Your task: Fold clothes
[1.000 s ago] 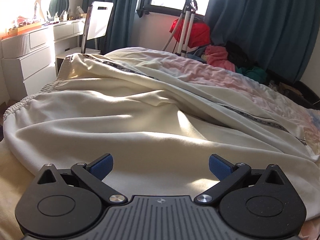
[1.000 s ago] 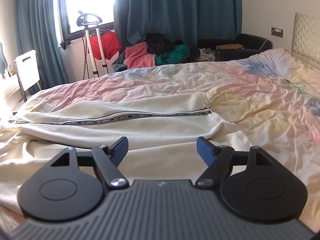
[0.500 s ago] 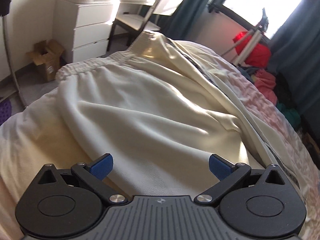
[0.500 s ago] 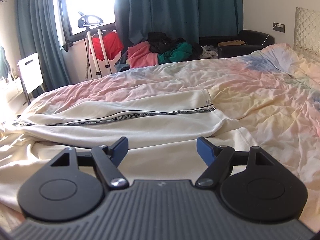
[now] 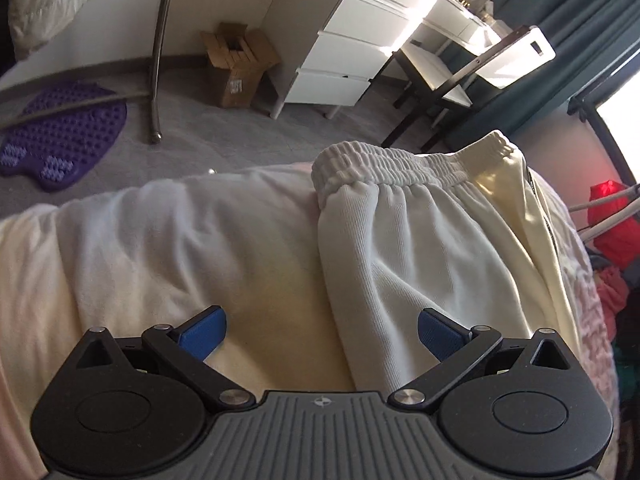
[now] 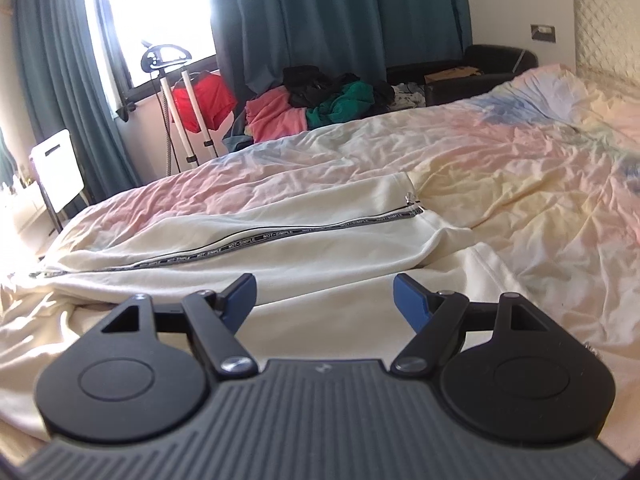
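both grippers open over the cream trousers, nothing picked up yet

nearest the left gripper [image 5: 320, 334], its blue fingers are spread wide with nothing between them; the near side edge of the cream trousers [image 5: 404, 264] passes under the gap, closer to the right-hand finger. the left-hand finger is over the bed cover [image 5: 160, 240] alone. ahead and a little to the right lies the gathered elastic waistband [image 5: 384, 164], at the bed's edge, with floor and the white drawers [image 5: 352, 56] beyond it.

the right gripper [image 6: 324, 298] is just as wide open and empty, hovering above cream cloth. ahead of it the legs run across its view, the printed side stripe [image 6: 280, 236] marking the line; the hem [image 6: 412, 196] ends ahead and slightly right.

the trousers' long axis, judging from both views, runs from the waistband by the left gripper to the hem by the right one, the legs lying roughly one upon the other.

the step in hand looks like taking hold of the two ends. to do it well, the left should go forward and pinch the thick waistband itself, not the loose side cloth, and catch both layers. the right should reach to the hem and take both legs together, so the garment lifts straight along the stripe and can be brought end to end without twisting.
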Tool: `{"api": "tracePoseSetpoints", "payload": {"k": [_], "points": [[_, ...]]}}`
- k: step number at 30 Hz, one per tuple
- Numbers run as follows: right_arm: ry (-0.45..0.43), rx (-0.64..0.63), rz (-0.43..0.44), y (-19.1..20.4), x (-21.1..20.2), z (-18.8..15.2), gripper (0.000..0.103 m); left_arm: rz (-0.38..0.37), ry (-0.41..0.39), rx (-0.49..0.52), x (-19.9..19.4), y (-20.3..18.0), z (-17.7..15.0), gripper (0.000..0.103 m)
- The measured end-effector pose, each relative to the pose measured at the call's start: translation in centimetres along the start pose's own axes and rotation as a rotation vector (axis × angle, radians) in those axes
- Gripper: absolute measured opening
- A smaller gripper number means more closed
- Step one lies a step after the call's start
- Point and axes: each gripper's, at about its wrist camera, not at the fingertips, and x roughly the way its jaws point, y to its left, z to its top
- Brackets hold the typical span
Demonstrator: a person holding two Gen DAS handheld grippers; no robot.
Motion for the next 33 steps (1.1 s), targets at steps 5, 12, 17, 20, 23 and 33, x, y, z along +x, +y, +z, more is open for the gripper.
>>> {"api": "tracePoseSetpoints", "payload": {"k": [5, 12, 17, 20, 23, 33], "points": [[0.004, 0.071, -0.02, -1.2, 0.3, 0.1, 0.077, -0.109, 0.027, -0.039, 0.2, 0.6, 0.1, 0.103], [0.005, 0.156, -0.092, -2.6, 0.8, 0.2, 0.077, -0.257, 0.064, -0.052, 0.9, 0.8, -0.4, 0.103], [0.01, 0.187, -0.122, -3.2, 0.8, 0.1, 0.077, -0.438, 0.171, -0.089, 2.1, 1.1, -0.9, 0.103], [0.01, 0.158, -0.121, -2.7, 0.7, 0.1, 0.077, -0.482, 0.211, -0.096, 2.6, 1.0, -1.3, 0.103], [0.004, 0.169, -0.106, -2.8, 0.7, 0.2, 0.077, -0.58, 0.234, -0.132, 3.0, 0.8, -1.4, 0.103], [0.024, 0.218, -0.078, -4.0, 1.0, 0.0, 0.077, -0.606, 0.174, -0.215, 2.2, 0.7, -2.2, 0.103]]}}
